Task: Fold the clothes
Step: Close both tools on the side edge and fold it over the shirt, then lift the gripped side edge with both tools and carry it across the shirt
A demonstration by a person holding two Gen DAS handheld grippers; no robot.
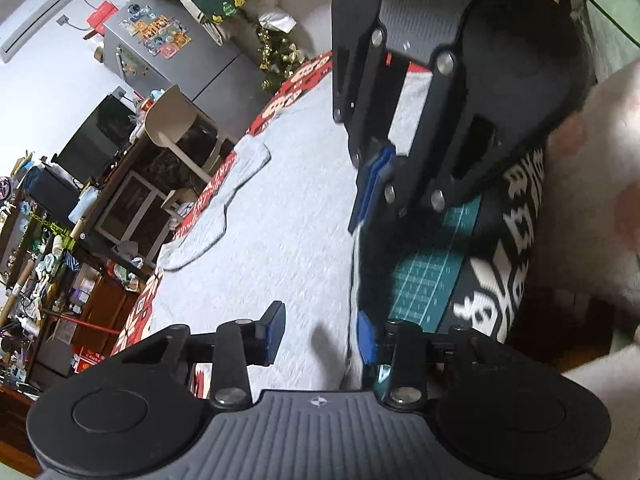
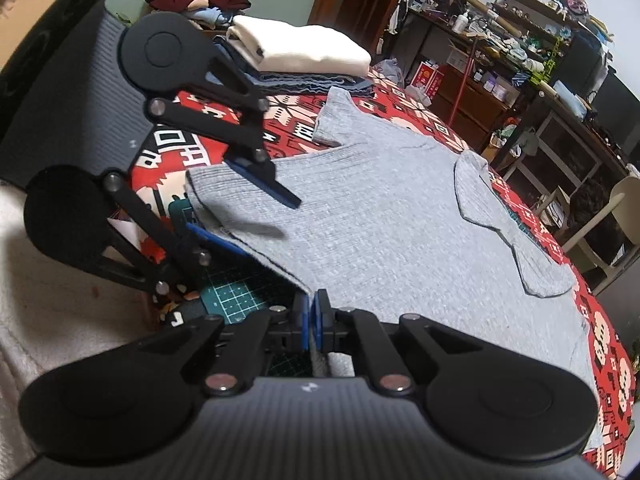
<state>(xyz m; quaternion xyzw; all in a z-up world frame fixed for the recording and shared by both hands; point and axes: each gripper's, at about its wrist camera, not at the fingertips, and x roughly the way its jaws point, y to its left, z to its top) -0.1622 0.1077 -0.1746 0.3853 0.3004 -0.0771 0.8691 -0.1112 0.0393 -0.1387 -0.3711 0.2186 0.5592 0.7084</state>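
While the right hand-held gripper (image 2: 315,322) pinches its hem, the grey T-shirt (image 2: 384,216) stretches lengthwise away.

Grey ribbed short-sleeved T-shirt (image 2: 380,216), spread mostly flat and face-up across a red patterned cloth. One short sleeve (image 2: 338,118) is extended at the far side; the other (image 2: 516,236) is folded inward onto the body. The near hem edge (image 2: 256,256) is lifted clear of the surface, with a green gridded mat visible beneath it.
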